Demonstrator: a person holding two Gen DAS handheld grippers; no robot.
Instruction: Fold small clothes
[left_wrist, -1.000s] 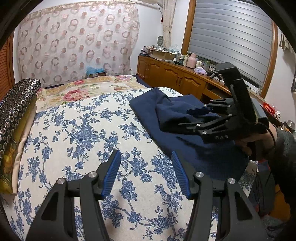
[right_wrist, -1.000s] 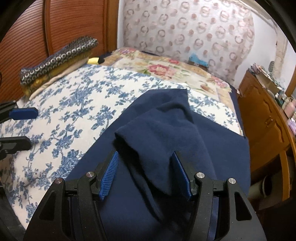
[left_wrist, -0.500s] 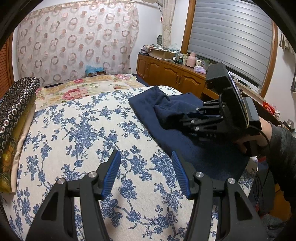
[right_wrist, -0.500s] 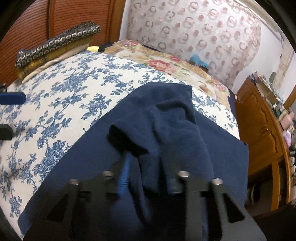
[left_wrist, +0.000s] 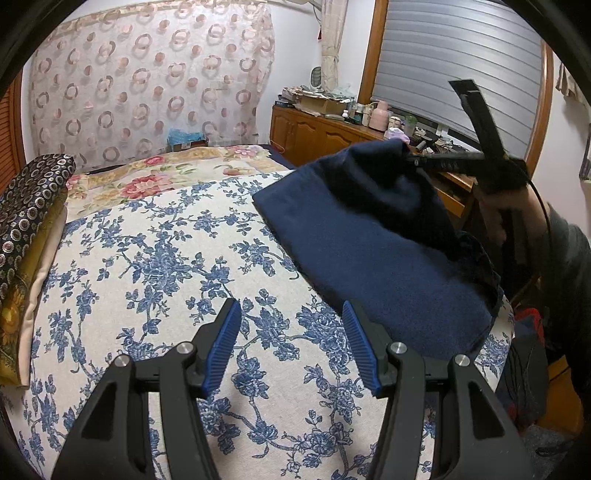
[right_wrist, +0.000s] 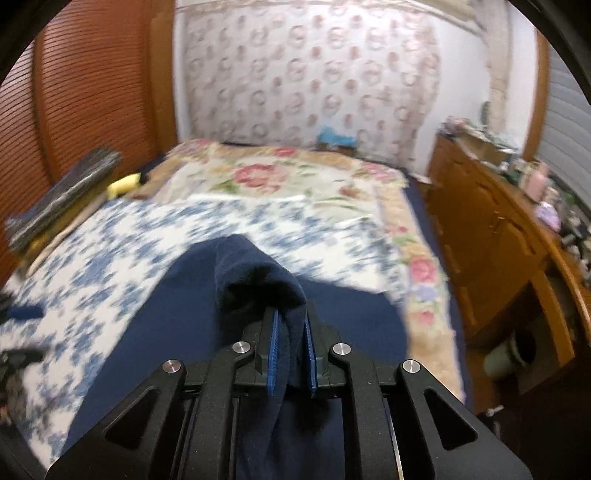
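The left tongs (left_wrist: 291, 343) hover half-open and empty, angled down over the floral bedspread (left_wrist: 155, 266). Ahead and to their right, the right tongs (right_wrist: 291, 354) are closing on a fold of the navy garment (left_wrist: 369, 236), lifting it off the bed in a person's hand (left_wrist: 506, 210).

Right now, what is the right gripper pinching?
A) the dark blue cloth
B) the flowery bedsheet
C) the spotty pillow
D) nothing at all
A: in the right wrist view the right gripper has its blue pads closing on a fold of the dark blue cloth, and the left wrist view shows that cloth lifted up off the bed.
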